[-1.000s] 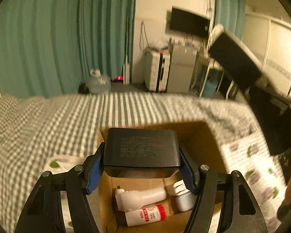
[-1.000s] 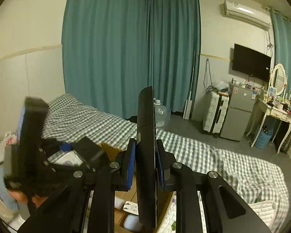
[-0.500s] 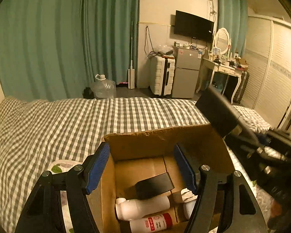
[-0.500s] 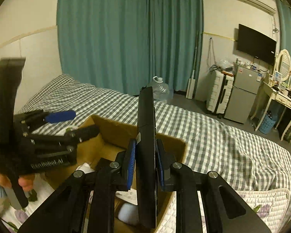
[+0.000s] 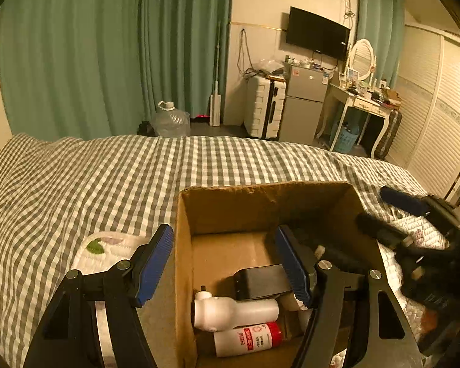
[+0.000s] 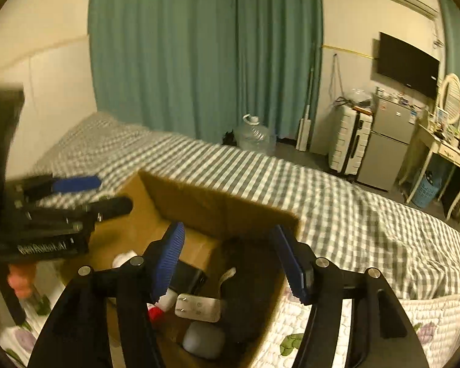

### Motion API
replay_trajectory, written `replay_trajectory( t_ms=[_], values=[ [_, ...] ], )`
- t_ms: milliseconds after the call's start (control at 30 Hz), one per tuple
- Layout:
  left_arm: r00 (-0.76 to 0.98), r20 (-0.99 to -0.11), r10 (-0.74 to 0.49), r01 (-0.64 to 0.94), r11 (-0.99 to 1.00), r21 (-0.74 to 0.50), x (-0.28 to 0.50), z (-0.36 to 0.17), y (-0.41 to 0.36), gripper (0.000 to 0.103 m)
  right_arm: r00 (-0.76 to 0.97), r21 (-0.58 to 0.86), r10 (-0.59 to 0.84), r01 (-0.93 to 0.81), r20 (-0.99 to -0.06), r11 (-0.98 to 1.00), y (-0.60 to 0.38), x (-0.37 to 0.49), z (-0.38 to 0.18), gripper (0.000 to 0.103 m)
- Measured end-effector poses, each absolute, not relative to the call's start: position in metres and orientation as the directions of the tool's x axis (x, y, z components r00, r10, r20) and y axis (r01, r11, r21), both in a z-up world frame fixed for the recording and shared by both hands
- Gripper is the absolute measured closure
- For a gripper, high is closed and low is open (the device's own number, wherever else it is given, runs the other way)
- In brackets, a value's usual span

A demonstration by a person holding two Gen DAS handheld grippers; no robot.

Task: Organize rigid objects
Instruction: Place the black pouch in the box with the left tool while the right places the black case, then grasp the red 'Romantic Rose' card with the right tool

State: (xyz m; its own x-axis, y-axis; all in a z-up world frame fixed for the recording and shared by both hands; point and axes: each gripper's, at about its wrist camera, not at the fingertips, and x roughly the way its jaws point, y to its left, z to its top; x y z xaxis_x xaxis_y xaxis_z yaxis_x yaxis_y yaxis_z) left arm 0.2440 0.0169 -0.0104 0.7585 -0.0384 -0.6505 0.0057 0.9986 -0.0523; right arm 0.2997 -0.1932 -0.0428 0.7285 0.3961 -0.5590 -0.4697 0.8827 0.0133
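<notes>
a: the left gripper (image 5: 224,263)?
b: jaws spread wide, holding nothing, above the open brown cardboard box (image 5: 260,205) on the checked bedspread (image 5: 107,178).
a: inside it?
b: a white plastic bottle (image 5: 234,308), a red-capped white tube (image 5: 248,339), a black rectangular block (image 5: 260,280) (possibly a charger).
a: the right gripper (image 6: 230,260)?
b: also agape, empty, over that box.

Black grippers (image 5: 224,263); blue ribbed pads (image 6: 168,256); silver screws
</notes>
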Motion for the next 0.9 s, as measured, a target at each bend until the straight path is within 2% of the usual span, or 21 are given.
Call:
replay_trajectory(
  t_ms=[67, 200, 400, 500, 667, 900],
  values=[
    [0.756, -0.654, -0.028, -0.01, 0.998, -0.055, 0.241, -0.007, 0.018, 0.032, 0.746, 0.002, 0.377, -0.45, -0.549, 0.893, -0.196, 0.295, -0.031, 0.038],
    [0.793, -0.609, 0.006, -0.022, 1.0, -0.018, 0.221, 0.016, 0.014, 0.031, 0.789, -0.013, 0.358, -0.42, -0.5, 0.908, -0.202, 0.276, -0.006, 0.014],
    [0.848, -0.53, 0.024, -0.01, 1.0, 0.029, 0.179, 0.052, 0.002, 0.031, 0.838, -0.044, 0.335, -0.39, -0.43, 0.92, -0.216, 0.227, 0.024, 0.0],
    [0.849, -0.528, 0.02, -0.007, 1.0, 0.027, 0.154, 0.054, 0.0, 0.031, 0.844, -0.024, 0.332, -0.377, -0.421, 0.926, -0.226, 0.198, 0.022, 0.0],
    [0.828, -0.558, 0.054, -0.039, 0.998, 0.039, 0.115, 0.028, 0.006, 0.031, 0.822, -0.009, 0.273, -0.321, -0.5, 0.947, -0.238, 0.16, -0.009, 0.0],
    [0.734, -0.676, 0.066, -0.049, 0.998, 0.044, 0.078, -0.043, 0.008, 0.031, 0.735, 0.044, 0.316, -0.364, -0.601, 0.93, -0.227, 0.127, -0.074, 0.0]
  ],
)
